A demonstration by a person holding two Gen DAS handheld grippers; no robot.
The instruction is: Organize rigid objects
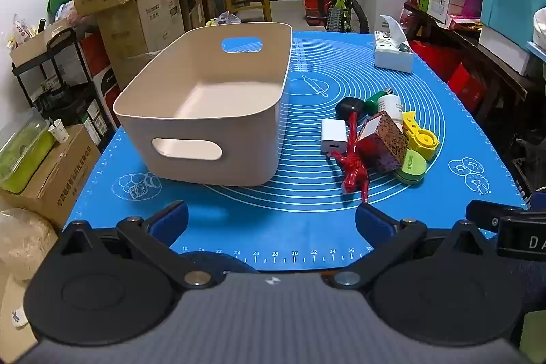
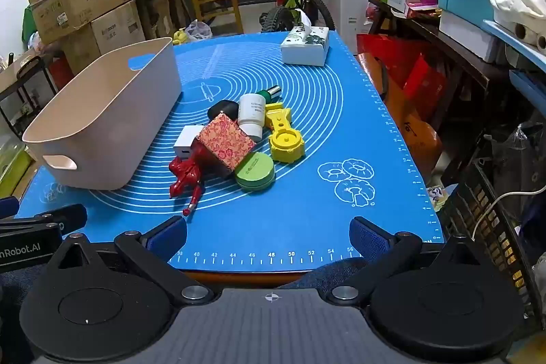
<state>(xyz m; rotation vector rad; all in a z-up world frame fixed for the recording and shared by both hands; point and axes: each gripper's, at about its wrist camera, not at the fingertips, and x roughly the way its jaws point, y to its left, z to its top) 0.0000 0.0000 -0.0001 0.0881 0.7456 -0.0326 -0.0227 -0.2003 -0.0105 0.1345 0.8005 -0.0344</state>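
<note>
Beige plastic bin sits empty at the counter's left; nothing is sorted yet. Right of it the charger, red figurine, patterned box, bottle and green tin lie heaped. Both tongs hang apart, empty.

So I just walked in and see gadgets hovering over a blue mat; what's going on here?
A person holds two grippers above the near edge of the blue mat, both open and empty: the left gripper and the right gripper. The beige bin has nothing in it yet. A pile of small items waits beside it, including a red figurine, a patterned box, a green round case and a yellow tool. Nothing has been picked up.
</note>
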